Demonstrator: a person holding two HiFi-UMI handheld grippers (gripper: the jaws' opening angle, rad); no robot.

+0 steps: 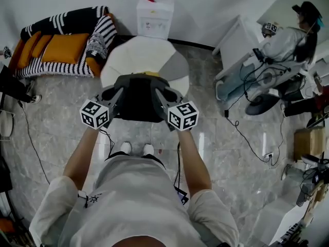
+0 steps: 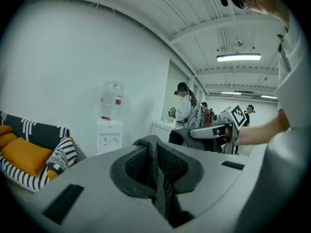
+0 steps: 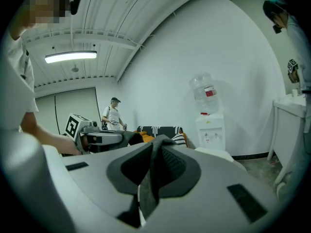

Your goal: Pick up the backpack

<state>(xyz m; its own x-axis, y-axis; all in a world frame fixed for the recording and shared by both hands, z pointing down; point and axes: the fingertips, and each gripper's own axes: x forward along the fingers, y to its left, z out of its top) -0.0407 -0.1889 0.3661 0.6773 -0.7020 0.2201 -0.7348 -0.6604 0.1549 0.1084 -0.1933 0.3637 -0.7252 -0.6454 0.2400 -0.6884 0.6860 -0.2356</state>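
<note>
A black backpack [image 1: 138, 101] hangs between my two grippers in the head view, lifted above the white round table [image 1: 134, 56]. My left gripper [image 1: 117, 94] is shut on a dark strap [image 2: 157, 165] of the backpack, and the fabric stands up between its jaws. My right gripper [image 1: 158, 93] is shut on another dark strap [image 3: 153, 171] in the same way. In the left gripper view the right gripper [image 2: 217, 130] shows across the bag. In the right gripper view the left gripper [image 3: 91, 137] shows with dark backpack fabric beside it. The bag's lower part is hidden.
A striped sofa [image 1: 61, 48] with orange cushions stands at the back left. A water dispenser [image 1: 153, 15] is against the far wall. A person [image 1: 288, 40] sits by a white desk at the right. Cables [image 1: 247, 138] trail over the marble floor.
</note>
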